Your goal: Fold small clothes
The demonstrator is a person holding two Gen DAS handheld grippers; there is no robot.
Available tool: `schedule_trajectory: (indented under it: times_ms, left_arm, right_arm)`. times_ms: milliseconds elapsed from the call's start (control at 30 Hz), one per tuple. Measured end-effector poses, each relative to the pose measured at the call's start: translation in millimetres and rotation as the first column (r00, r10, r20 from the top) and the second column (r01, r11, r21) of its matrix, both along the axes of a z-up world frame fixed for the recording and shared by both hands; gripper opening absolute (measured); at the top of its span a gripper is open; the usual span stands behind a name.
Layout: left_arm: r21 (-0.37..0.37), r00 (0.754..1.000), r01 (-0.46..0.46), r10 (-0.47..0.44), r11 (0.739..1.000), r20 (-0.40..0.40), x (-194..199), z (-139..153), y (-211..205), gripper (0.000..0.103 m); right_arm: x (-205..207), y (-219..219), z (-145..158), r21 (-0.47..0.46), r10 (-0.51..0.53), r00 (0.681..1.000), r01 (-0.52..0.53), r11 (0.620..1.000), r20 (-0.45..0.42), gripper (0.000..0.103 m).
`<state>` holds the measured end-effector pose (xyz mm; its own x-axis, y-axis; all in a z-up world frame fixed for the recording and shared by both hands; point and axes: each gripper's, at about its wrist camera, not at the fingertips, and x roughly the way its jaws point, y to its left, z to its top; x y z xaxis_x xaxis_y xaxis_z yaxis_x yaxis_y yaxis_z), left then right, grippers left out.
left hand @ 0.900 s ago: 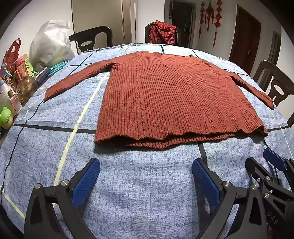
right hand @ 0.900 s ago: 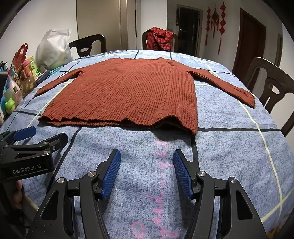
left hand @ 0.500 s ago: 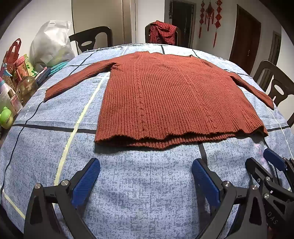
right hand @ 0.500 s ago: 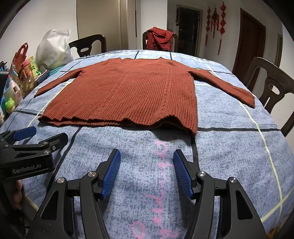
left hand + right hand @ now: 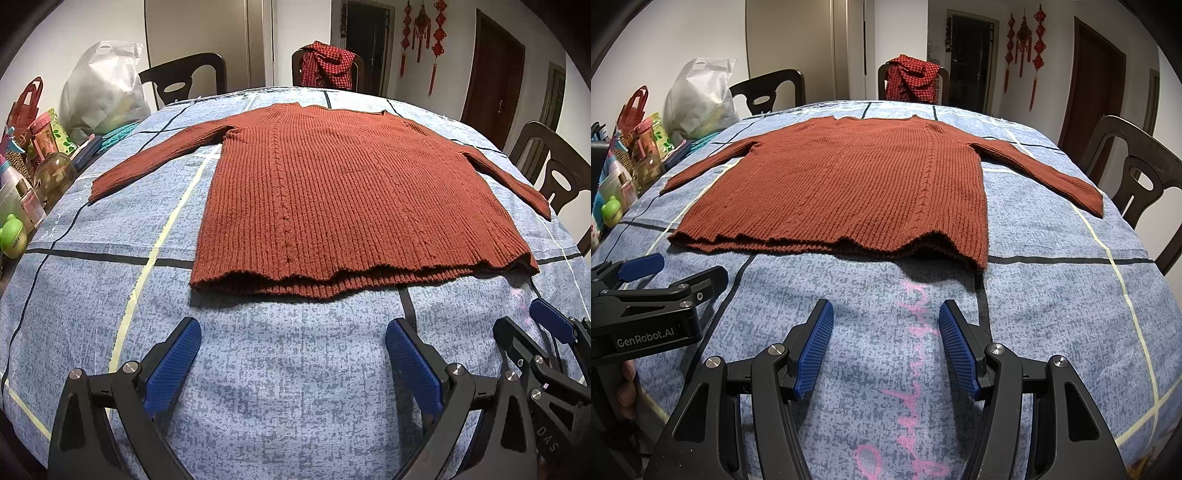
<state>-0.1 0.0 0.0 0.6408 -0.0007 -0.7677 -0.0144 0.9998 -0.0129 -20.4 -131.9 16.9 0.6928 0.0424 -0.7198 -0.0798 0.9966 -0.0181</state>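
A rust-red ribbed knit sweater [image 5: 351, 192] lies flat on the blue patterned tablecloth [image 5: 288, 387], both sleeves spread out to the sides, hem toward me. It also shows in the right wrist view [image 5: 857, 192]. My left gripper [image 5: 293, 354] is open and empty, hovering over bare cloth just short of the hem. My right gripper [image 5: 886, 341] is open and empty, also short of the hem, near its right part. Each gripper shows at the edge of the other's view: the right gripper [image 5: 546, 339] and the left gripper [image 5: 665, 277].
Bags, jars and bottles [image 5: 33, 173] crowd the table's left edge, with a white plastic bag [image 5: 103, 88] behind them. Dark wooden chairs [image 5: 1137, 177] stand around the table; one at the far side holds a red checked cloth [image 5: 327, 64]. Pink writing [image 5: 916, 369] marks the cloth.
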Motion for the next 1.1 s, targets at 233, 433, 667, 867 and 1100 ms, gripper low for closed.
schedule_trajectory:
  times_ms: [233,433,667,867,1100]
  left_arm:
    - [0.001,1.0,-0.001,0.001,1.0,-0.004,0.3,0.1,-0.2,0.102]
    - [0.004,1.0,-0.007,0.007,1.0,-0.006,0.6,1.2,-2.7,0.102]
    - [0.004,1.0,-0.005,0.006,1.0,-0.003,-2.9,0.6,0.3,0.102]
    - [0.009,1.0,-0.01,0.01,1.0,0.003,-6.0,1.3,-0.8,0.102]
    - [0.01,1.0,-0.01,0.01,1.0,0.004,-6.5,2.0,-1.7,0.102]
  right_arm:
    - [-0.1,0.2,0.3,0.0,0.0,1.0,0.0,1.0,0.0,0.06]
    - [-0.3,0.2,0.3,0.0,0.0,1.0,0.0,1.0,0.0,0.06]
    - [-0.7,1.4,0.0,0.0,0.0,1.0,0.0,1.0,0.0,0.06]
    - [-0.7,1.7,0.0,0.001,0.0,1.0,0.0,1.0,0.001,0.06]
    - [-0.4,1.9,0.2,0.0,0.001,1.0,-0.001,1.0,0.001,0.06]
